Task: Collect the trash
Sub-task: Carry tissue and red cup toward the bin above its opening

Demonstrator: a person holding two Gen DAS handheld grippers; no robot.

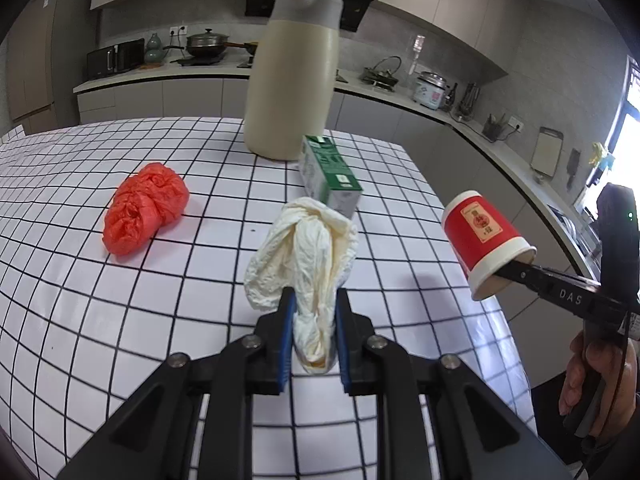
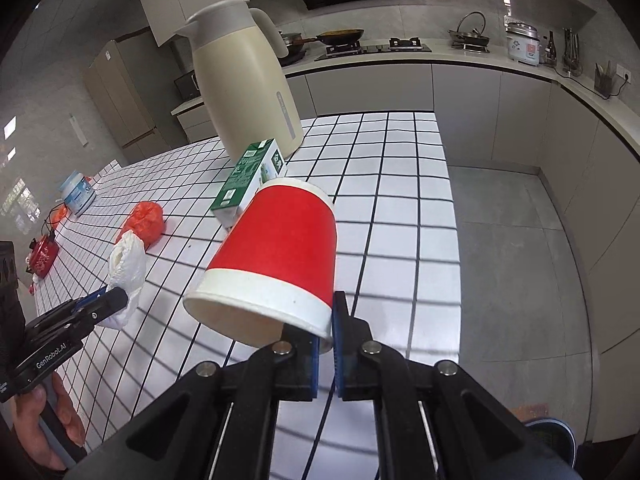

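Note:
My left gripper point(image 1: 314, 312) is shut on a crumpled white paper wad point(image 1: 304, 248) and holds it above the checked table point(image 1: 120, 320). It also shows in the right wrist view point(image 2: 128, 260). My right gripper point(image 2: 326, 320) is shut on the rim of a red paper cup point(image 2: 276, 252), tipped on its side above the table's right part; the cup also shows in the left wrist view point(image 1: 486, 240). A crumpled red plastic bag point(image 1: 144, 208) and a green milk carton point(image 1: 330, 174) lie on the table.
A tall cream thermos jug point(image 1: 292, 80) stands behind the carton. In the right wrist view a small jar point(image 2: 78, 194) and red items point(image 2: 42, 254) sit at the far left of the table. Kitchen counters run behind and to the right; floor lies beyond the right edge.

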